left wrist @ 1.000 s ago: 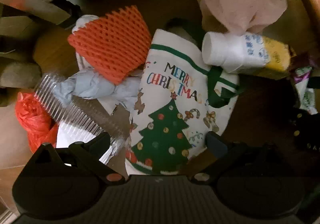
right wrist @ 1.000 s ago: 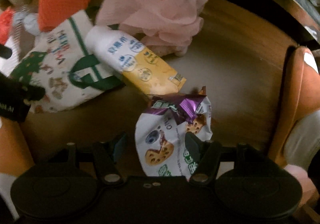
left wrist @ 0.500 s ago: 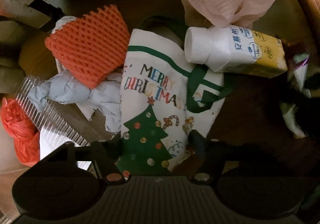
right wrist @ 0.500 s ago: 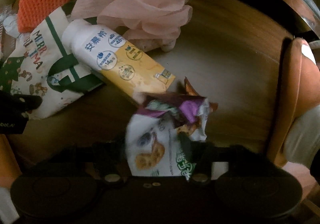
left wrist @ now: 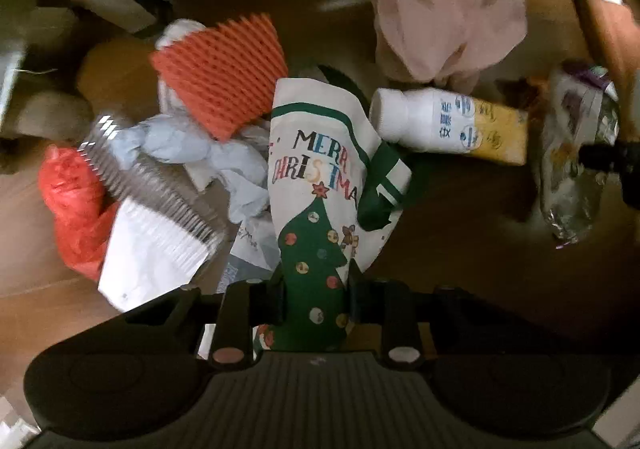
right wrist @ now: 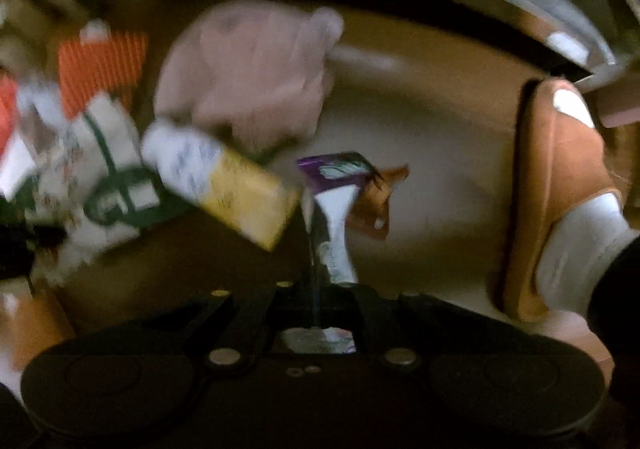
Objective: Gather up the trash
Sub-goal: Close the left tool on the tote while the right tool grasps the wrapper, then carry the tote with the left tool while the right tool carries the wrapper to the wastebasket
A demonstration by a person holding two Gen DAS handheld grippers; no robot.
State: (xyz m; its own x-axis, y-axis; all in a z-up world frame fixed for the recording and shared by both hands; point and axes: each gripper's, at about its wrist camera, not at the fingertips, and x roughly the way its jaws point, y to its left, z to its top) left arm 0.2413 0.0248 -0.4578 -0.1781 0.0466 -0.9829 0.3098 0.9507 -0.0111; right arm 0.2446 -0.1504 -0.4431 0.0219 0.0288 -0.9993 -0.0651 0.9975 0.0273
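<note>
My left gripper (left wrist: 316,289) is shut on the lower end of a white "Merry Christmas" bag (left wrist: 320,185) with a green tree print, lying on the wooden floor. My right gripper (right wrist: 320,289) is shut on a crumpled cookie wrapper (right wrist: 334,217), white with a purple top, held edge-on; the wrapper also shows in the left wrist view (left wrist: 576,157). A white and yellow drink bottle (left wrist: 448,125) lies on its side beside the bag; it also shows in the right wrist view (right wrist: 224,185). The right wrist view is blurred.
Around the bag lie an orange foam net (left wrist: 224,73), crumpled pale paper (left wrist: 192,149), a red plastic bag (left wrist: 72,209), a clear ribbed plastic piece (left wrist: 152,189) and a pink mesh puff (left wrist: 448,13). A foot in a brown slipper (right wrist: 560,189) stands at the right.
Both grippers have closed: the left on the Christmas bag, the right on the cookie wrapper. The wrapper has been squeezed flat and lifted. The right camera has pulled back.
</note>
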